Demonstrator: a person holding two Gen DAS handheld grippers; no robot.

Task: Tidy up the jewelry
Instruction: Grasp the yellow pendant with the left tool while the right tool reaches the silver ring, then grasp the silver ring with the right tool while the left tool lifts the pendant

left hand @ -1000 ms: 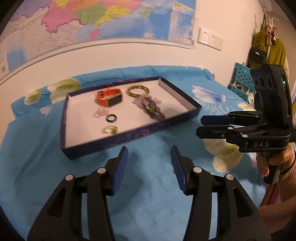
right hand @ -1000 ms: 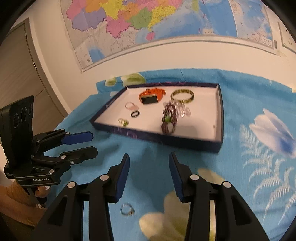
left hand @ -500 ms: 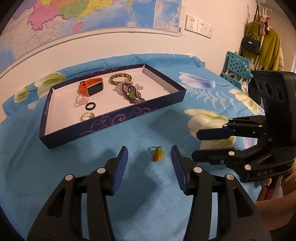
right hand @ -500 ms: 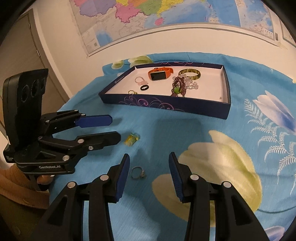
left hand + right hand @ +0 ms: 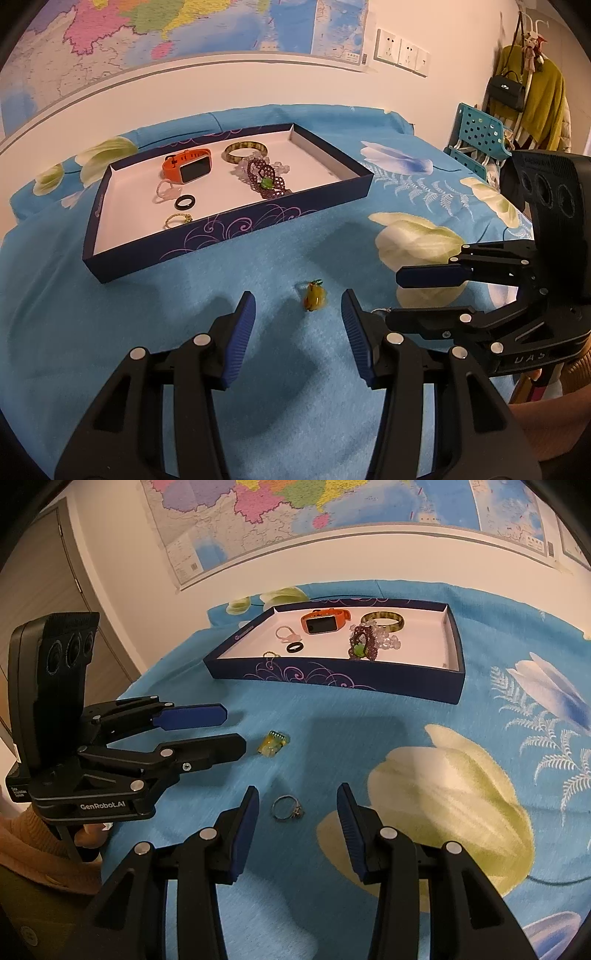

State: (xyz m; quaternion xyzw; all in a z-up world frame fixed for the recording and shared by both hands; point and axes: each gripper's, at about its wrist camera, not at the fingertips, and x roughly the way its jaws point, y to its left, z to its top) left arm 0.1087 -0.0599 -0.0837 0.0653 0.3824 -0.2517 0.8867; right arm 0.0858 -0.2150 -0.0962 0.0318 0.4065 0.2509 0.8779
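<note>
- Jaws of the left gripper (image 5: 297, 317) stand apart with nothing between the ribbed blue pads; the amber pendant (image 5: 314, 297) lies on the cloth just ahead of the gap, nearer the right pad, touching neither.
- Jaws of the right gripper (image 5: 297, 808) also stand apart and empty; the silver ring (image 5: 287, 808) lies flat on the cloth in the gap near the tips, closer to the left pad, clear of both.
- Only the right wrist view shows the silver ring whole; in the left wrist view just a sliver of it peeks past the left gripper's right finger. In the right wrist view, the pendant (image 5: 272, 743) sits just off the tip of the left gripper (image 5: 232, 731).
- Only the left wrist view shows the wall sockets (image 5: 402, 51), a teal chair (image 5: 476, 136) and a mustard coat (image 5: 543, 99) hanging beyond the bed; the right wrist view alone shows a brown door (image 5: 48, 590).
- A shallow navy tray (image 5: 236, 236) with swirl print and a white floor lies on the blue flowered bedspread (image 5: 74, 332), beyond the pendant. Inside it: an orange watch (image 5: 188, 168), a mottled olive bangle (image 5: 246, 150), a dark-red beaded bracelet (image 5: 266, 179) with a green stone, a pale pink ring (image 5: 166, 188), a black ring (image 5: 183, 202) and a thin gold ring (image 5: 177, 220).
- The pendant looks glossy and rounded, with a green top.
</note>
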